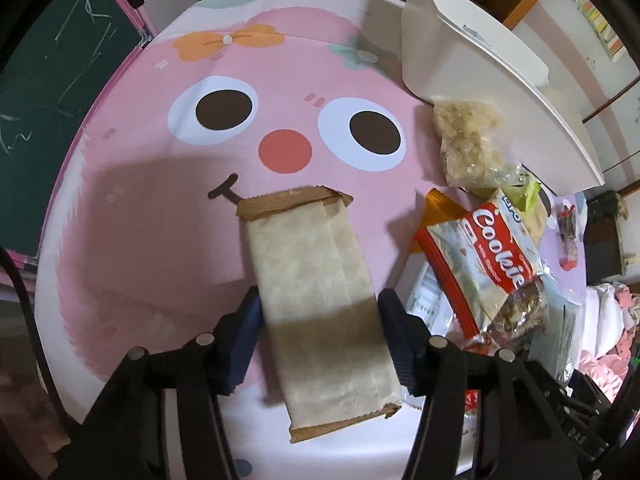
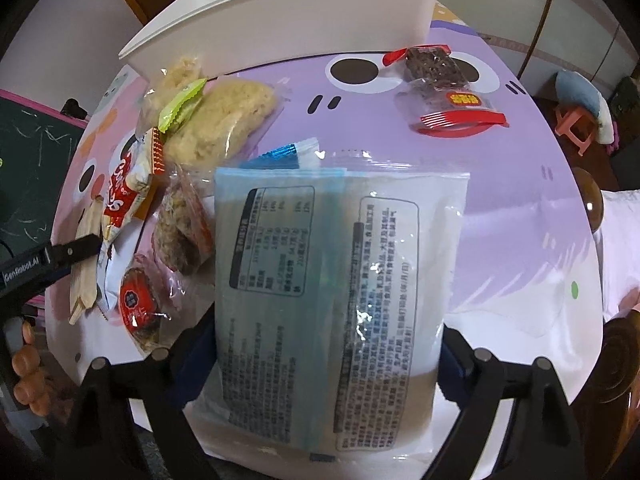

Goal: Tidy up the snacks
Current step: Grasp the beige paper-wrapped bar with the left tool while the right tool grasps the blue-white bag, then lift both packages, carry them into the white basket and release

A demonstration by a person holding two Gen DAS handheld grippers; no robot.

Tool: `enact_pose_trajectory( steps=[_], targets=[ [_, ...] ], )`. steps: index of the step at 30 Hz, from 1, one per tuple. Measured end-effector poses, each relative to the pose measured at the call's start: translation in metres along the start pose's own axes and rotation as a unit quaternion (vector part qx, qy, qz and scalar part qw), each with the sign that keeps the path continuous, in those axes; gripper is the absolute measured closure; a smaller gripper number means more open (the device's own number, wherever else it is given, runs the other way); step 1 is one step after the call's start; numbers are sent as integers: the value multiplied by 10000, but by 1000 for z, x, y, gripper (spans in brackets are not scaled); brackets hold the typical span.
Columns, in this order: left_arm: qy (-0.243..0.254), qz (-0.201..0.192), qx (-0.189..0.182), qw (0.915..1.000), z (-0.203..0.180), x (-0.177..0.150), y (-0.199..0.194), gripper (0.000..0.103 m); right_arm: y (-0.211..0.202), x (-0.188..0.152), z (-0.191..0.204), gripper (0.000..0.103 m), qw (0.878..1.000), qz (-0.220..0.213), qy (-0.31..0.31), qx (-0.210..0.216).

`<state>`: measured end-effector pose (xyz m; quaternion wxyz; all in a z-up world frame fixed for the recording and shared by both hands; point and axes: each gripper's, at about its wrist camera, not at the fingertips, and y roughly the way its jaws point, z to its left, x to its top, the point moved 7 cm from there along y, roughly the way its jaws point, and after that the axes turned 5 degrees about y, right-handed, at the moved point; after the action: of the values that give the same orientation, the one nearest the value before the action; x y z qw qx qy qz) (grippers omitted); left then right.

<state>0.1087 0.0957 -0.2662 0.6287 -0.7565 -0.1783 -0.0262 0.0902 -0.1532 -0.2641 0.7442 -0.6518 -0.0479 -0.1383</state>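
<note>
Here, the table [image 1: 132, 184] carries a cartoon-face cloth, and the snacks lie loose across it so each can be reached from above. The white bin [image 2: 288, 20] stands at the far edge with its open top up, probably the place the snacks are meant to go; nothing can be seen inside it from these angles. The large blue-and-white packet [image 2: 340, 300] lies flat, printed back up, between the pads of the right gripper [image 2: 324, 360]; both pads sit against its side edges, so the claw is clamped across the packet's width, which keeps a floppy bag from sagging. The beige wafer packet [image 1: 320, 296] lies lengthwise on the pink cloth, and the left gripper [image 1: 320, 336] is closed on its long sides near the middle, a balanced hold. To its right the cookie bag [image 1: 496, 256] and other small snacks [image 1: 468, 148] remain heaped beside the bin, untouched.
</note>
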Motion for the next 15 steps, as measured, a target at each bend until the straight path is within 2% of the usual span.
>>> enact_pose_trajectory(
  steps=[4, 9, 15],
  targets=[
    [68, -146, -18, 9999, -2, -10, -9, 47, -8, -1, -6, 14, 9999, -74, 123, 84],
    [400, -625, 94, 9972, -16, -7, -37, 47, -25, 2, -10, 14, 9990, -363, 222, 166],
    [846, -1197, 55, 9892, -36, -12, -85, 47, -72, 12, -10, 14, 9923, -1189, 238, 259]
  ],
)
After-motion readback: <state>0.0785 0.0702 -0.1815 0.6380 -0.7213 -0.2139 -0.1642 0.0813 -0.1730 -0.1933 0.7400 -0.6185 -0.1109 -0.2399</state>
